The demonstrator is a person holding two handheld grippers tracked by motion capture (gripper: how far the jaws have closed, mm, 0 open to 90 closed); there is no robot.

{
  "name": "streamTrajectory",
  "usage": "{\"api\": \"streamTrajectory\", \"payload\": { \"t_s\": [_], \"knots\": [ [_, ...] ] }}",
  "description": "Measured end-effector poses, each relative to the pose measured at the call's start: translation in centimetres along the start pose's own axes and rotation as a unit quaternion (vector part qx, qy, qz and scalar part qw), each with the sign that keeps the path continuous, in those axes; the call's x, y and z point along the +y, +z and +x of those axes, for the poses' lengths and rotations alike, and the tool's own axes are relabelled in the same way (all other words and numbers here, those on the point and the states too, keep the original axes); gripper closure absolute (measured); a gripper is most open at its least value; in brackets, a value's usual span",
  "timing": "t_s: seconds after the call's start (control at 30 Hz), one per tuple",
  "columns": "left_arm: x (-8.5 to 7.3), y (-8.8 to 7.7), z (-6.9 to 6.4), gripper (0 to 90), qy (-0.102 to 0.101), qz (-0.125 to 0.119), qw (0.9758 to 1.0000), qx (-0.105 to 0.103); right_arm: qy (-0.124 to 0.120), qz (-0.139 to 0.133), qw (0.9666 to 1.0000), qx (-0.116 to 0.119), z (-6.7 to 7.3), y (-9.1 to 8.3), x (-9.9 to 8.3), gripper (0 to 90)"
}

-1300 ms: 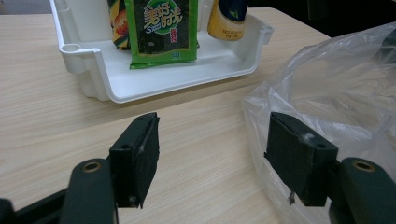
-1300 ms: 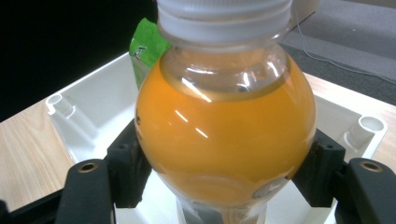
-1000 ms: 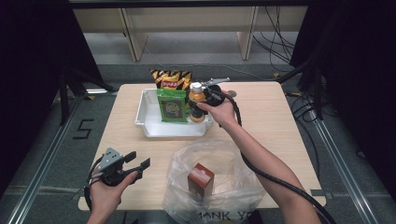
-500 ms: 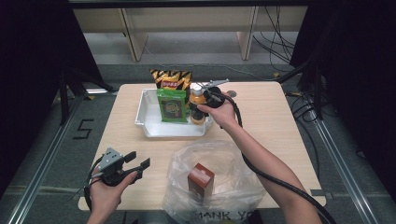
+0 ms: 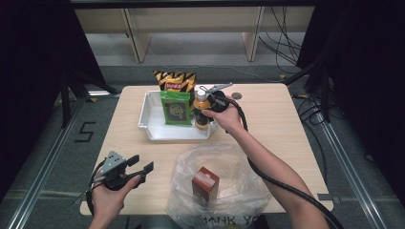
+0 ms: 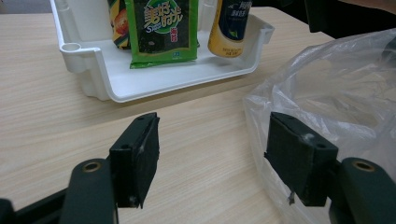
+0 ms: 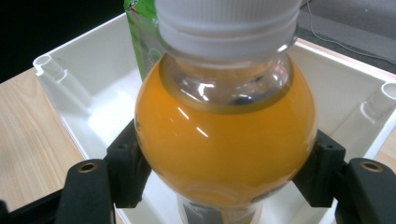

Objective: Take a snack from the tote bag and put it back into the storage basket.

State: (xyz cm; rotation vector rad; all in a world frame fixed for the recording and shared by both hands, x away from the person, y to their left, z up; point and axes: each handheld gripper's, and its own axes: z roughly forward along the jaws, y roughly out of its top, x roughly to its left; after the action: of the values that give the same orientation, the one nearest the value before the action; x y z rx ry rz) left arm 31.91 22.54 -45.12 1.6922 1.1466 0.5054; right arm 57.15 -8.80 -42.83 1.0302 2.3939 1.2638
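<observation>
Orange bottle point(image 7: 224, 135) stands upright in the tray point(image 5: 155, 131), dead between the right gripper point(image 7: 224, 172) pads, which pinch its shoulder. Left gripper point(image 6: 219, 154) sits spread and empty, well off.

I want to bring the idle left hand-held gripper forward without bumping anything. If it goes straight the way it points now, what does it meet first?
Probably the white tray: the left hand-held gripper, jaws open, points across bare table at its near wall. The plastic bag already crowds its right-hand jaw, so it might brush that first; depth is unclear.
</observation>
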Motion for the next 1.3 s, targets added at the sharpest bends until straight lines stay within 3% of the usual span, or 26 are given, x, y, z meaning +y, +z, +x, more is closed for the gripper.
{"api": "streamTrajectory", "payload": {
  "t_s": [0.4, 0.43, 0.5, 0.53, 0.63, 0.67, 0.8, 0.83, 0.9, 1.03, 1.1, 1.13, 1.2, 1.3],
  "knots": [
    [0.0, 0.0, -0.1, 34.1, -0.003, -0.001, 1.0000, -0.002, 0.006, 0.002, 1.0000, 0.005, 0.1, 0.4, -0.3, 32.4],
    [0.0, 0.1, 0.0, 34.1, 0.002, -0.001, 1.0000, -0.003, 0.001, 0.014, 0.9999, 0.001, 0.0, 0.2, -0.3, 32.4],
    [0.0, 0.1, 0.0, 34.1, 0.001, -0.001, 1.0000, -0.003, -0.014, 0.013, 0.9998, -0.001, -0.2, 0.4, -0.4, 32.4],
    [0.0, 0.1, 0.0, 34.1, 0.001, -0.001, 1.0000, -0.003, 0.007, 0.008, 0.9999, -0.001, 0.1, 0.5, -0.4, 32.4],
    [0.0, 0.0, -0.1, 34.1, -0.006, -0.001, 1.0000, -0.002, -0.003, 0.019, 0.9998, -0.001, 0.0, 0.6, -0.5, 32.4],
    [0.0, 0.0, -0.1, 34.1, -0.004, -0.001, 1.0000, -0.002, -0.022, 0.004, 0.9997, -0.011, -0.2, 0.9, -0.8, 32.4],
    [0.0, 0.0, 0.0, 34.1, 0.000, -0.001, 1.0000, -0.003, -0.026, 0.029, 0.9992, -0.003, -0.3, 0.6, -0.8, 32.4],
    [0.0, 0.0, 0.0, 34.1, 0.001, -0.001, 1.0000, -0.003, -0.003, 0.022, 0.9998, 0.002, 0.1, 0.8, -0.7, 32.3],
    [0.0, 0.0, 0.0, 34.1, 0.001, -0.001, 1.0000, -0.003, -0.016, 0.027, 0.9995, 0.003, 0.0, 0.8, -0.8, 32.3],
    [0.0, 0.0, 0.0, 34.1, 0.001, -0.001, 1.0000, -0.003, -0.001, 0.030, 0.9995, 0.003, 0.1, 0.8, -0.9, 32.3],
    [0.0, 0.0, 0.0, 34.1, 0.001, -0.001, 1.0000, -0.003, -0.015, 0.034, 0.9993, 0.004, -0.1, 0.9, -1.0, 32.3],
    [0.0, 0.0, 0.0, 34.1, 0.001, -0.001, 1.0000, -0.003, -0.002, 0.022, 0.9998, 0.005, 0.1, 1.1, -1.1, 32.3],
    [0.0, 0.0, 0.0, 34.1, 0.001, -0.001, 1.0000, -0.003, -0.028, 0.030, 0.9992, -0.005, -0.4, 1.1, -1.3, 32.3],
    [0.0, 0.0, 0.0, 34.1, 0.001, -0.001, 1.0000, -0.003, -0.027, 0.032, 0.9991, -0.002, -0.4, 1.1, -1.3, 32.2]
  ]
}}
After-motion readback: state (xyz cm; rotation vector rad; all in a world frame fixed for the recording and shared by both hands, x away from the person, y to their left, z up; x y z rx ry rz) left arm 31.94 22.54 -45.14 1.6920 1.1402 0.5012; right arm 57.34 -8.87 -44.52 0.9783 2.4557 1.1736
